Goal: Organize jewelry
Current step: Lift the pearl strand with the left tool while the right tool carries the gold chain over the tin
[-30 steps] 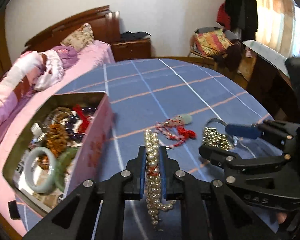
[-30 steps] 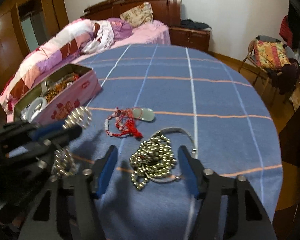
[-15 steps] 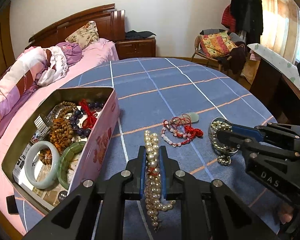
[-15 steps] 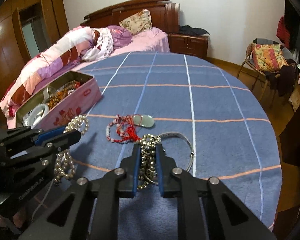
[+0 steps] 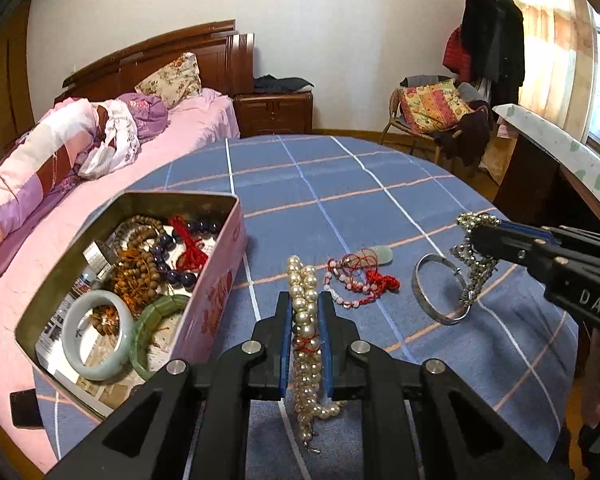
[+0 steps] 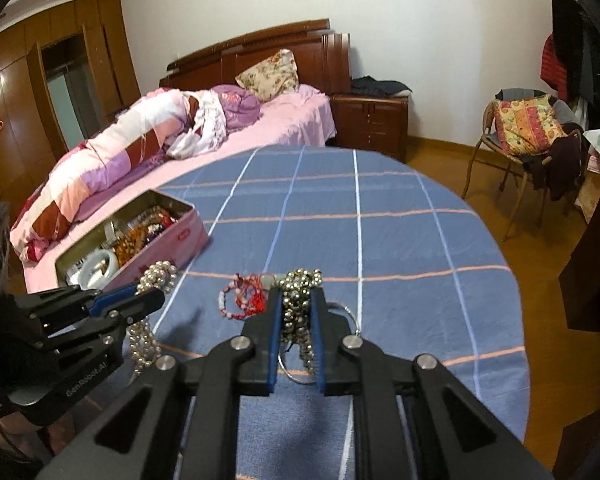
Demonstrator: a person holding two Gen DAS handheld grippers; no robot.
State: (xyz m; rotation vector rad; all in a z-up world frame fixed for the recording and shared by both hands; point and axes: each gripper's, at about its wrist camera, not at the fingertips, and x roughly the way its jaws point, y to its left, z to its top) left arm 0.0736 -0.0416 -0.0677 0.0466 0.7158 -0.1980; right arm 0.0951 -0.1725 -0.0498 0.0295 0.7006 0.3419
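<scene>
1. The left gripper (image 5: 304, 316), bottom centre of its own view, is clamped on a pearl necklace (image 5: 305, 304), whose loose end dangles below the jaws. The pinch near the strand's middle probably keeps it from slipping.
2. The right gripper (image 6: 296, 312) has just been closing and now pinches a bunched metal bead chain (image 6: 298, 300), raised off the cloth.
3. An open pink tin (image 5: 220, 300) at lower left already holds bangles and wooden beads, likely where both strands are headed.
4. A red cord bracelet (image 5: 360, 280) and a silver bangle (image 5: 432, 304) lie on the blue checked bedspread (image 5: 340, 184), right of the tin.
5. Behind are a pink bed with a wooden headboard (image 6: 260, 52) at upper left and a chair (image 6: 516, 132) at right.
</scene>
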